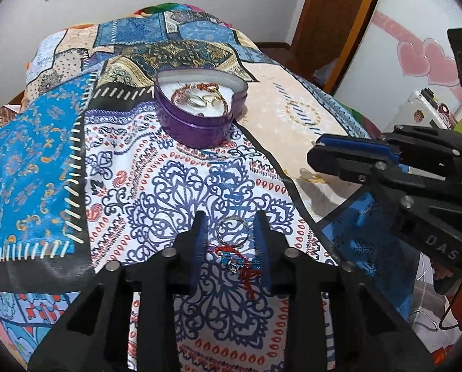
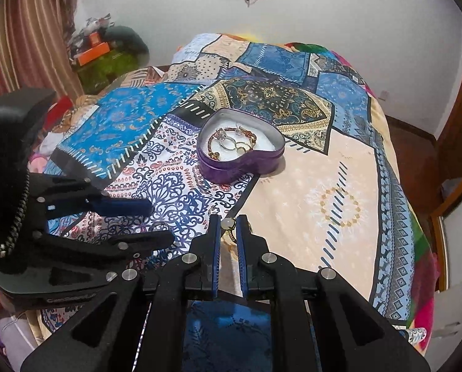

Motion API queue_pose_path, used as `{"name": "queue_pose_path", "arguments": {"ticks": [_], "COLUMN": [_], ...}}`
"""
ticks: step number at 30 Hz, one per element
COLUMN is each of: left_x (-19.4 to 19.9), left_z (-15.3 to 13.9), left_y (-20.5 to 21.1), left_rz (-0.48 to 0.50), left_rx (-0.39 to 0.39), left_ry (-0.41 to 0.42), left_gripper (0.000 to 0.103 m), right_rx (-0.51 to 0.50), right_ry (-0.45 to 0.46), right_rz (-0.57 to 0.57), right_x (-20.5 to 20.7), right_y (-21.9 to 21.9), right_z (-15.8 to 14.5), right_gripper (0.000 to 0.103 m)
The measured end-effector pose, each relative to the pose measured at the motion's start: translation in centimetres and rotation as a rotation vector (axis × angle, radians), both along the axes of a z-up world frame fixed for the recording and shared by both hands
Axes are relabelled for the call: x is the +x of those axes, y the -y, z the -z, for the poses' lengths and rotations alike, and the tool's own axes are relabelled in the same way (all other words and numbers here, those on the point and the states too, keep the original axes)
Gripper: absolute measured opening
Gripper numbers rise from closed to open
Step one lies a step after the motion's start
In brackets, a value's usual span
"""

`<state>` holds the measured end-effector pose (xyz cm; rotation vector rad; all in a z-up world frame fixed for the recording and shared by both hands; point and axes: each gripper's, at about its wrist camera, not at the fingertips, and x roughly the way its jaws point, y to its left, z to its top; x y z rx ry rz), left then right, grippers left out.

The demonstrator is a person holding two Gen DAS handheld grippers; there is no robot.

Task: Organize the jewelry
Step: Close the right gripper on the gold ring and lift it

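Note:
A purple heart-shaped tin (image 1: 196, 124) sits open on the patterned bedspread, with bracelets and rings on its white lining; it also shows in the right wrist view (image 2: 240, 167). My left gripper (image 1: 231, 226) is open, its fingers either side of a silver ring (image 1: 232, 230) and a red-and-blue bracelet (image 1: 240, 263) lying on the cloth. My right gripper (image 2: 228, 221) is nearly closed on a gold ring with a pale stone (image 2: 229, 226). The right gripper shows at the right in the left wrist view (image 1: 317, 152).
The bed is covered by a patchwork spread (image 2: 323, 186). A wooden door frame (image 1: 333, 24) and a white wall with pink hearts (image 1: 416, 55) stand to the right. Clutter and a striped curtain (image 2: 29, 31) lie left of the bed.

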<state>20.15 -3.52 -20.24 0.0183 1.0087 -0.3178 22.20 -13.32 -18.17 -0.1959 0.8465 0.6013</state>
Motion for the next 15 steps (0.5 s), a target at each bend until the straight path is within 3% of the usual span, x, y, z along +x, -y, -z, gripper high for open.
{"name": "queue_pose_path", "arguments": {"ticks": [3,15], "left_x": [-0.1,-0.4], "left_z": [0.1,-0.9], "left_y": [0.1,-0.3], "left_rz": [0.009,-0.012], "left_rx": [-0.003,-0.016], "left_ry": [0.005,0.038], "left_gripper": [0.021,0.021], "right_rx": [0.003,0.015], "right_ry": [-0.001,0.008], "right_rz": [0.001,0.011], "right_x": [0.0,0.2], "right_y": [0.2,0.4], "right_z": [0.1,-0.5], "right_gripper": [0.009,0.009]}}
